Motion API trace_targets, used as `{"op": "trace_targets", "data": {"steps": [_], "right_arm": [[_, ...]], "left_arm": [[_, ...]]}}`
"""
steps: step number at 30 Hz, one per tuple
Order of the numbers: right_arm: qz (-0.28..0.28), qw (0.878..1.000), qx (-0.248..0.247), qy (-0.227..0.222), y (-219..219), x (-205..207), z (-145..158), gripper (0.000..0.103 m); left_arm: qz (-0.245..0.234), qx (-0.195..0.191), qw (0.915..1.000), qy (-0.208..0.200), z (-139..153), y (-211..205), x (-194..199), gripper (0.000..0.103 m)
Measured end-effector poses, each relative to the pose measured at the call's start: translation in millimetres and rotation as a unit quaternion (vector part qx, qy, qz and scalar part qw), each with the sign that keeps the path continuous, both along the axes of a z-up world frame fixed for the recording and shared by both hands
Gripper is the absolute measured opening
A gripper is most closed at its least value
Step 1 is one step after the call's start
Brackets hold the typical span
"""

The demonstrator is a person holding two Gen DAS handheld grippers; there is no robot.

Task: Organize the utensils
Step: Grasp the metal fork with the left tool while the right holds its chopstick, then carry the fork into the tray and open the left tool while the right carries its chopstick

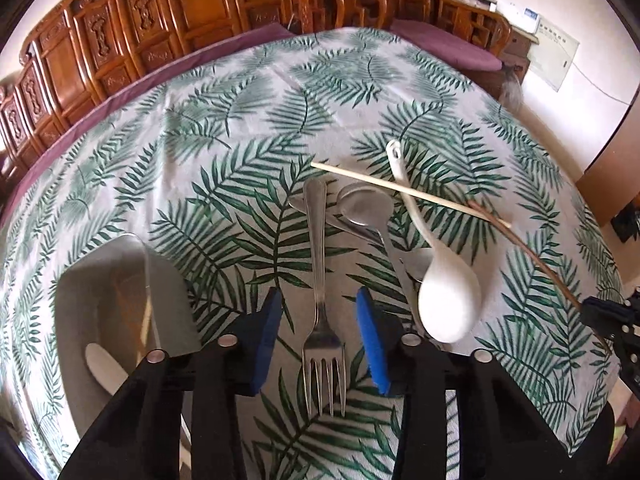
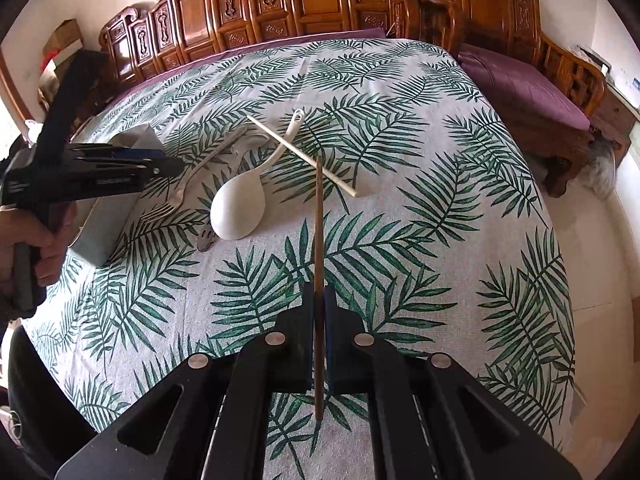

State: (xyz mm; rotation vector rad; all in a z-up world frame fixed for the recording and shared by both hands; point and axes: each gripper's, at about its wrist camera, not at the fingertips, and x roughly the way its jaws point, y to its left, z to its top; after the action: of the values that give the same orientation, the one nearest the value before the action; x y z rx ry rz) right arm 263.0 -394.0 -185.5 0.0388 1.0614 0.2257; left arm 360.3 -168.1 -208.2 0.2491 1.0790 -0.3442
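Item 1, container: grey open holder near the left edge of the table, just beside your left gripper. It appears to hold a pale utensil and a thin stick already; judge these as sorted, though the contents are blurred.

Item 2, fork: metal, lying flat on the leaf-print cloth, tines toward you. Your left gripper's fingers stand apart on either side of it, not touching. Not yet picked up.

Item 3, metal spoons: at least two, overlapping in the middle of the table, partly under the white spoon. Unsorted.

Item 4, white spoon: ceramic, bowl toward you, handle running away under the light chopstick. Unsorted.

Item 5, light chopstick: lies across the white spoon's handle. Unsorted.

Item 6, dark chopstick: clamped between your right gripper's fingers, pointing toward the far edge; whether its far tip touches the cloth cannot be told. In hand, not yet delivered.

Tally: likely two pieces stored, one in transit, at least five on the cloth. You are early to midway through.
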Motion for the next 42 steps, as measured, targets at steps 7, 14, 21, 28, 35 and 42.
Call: {"op": "trace_targets", "data": {"steps": [7,14,21,28,35,42], "right_arm": [[-0.004,1.000,0.003,0.006,-2.8,2.2,-2.3,0.006],[-0.007,1.000,0.008,0.004,-7.3,3.7,-1.9,0.006],[-0.007,1.000,0.009,0.004,-7.5,3.0,-1.8,0.006],[-0.001,1.000,0.007,0.000,-3.8,2.1,0.7,0.006],[0.006,1.000,0.008,-0.008,3.5,0.1,8.2,0.006],[0.014,1.000,0.010,-0.019,11.0,-3.9,19.2,0.006]], "left_arm": [[0.011,-0.006,0.9992,0.037,-18.1,-2.0,18.7,0.026],[0.018,0.001,0.9989,0.044,-26.7,-2.9,23.1,0.024],[0.019,0.010,0.9990,0.039,-27.8,-8.0,22.6,0.007],[0.024,0.013,0.9995,0.017,-13.1,2.9,9.3,0.006],[0.029,-0.006,0.9995,-0.008,15.7,18.3,-6.1,0.006],[0.038,-0.037,0.9981,-0.031,40.9,44.4,-44.4,0.006]]}}
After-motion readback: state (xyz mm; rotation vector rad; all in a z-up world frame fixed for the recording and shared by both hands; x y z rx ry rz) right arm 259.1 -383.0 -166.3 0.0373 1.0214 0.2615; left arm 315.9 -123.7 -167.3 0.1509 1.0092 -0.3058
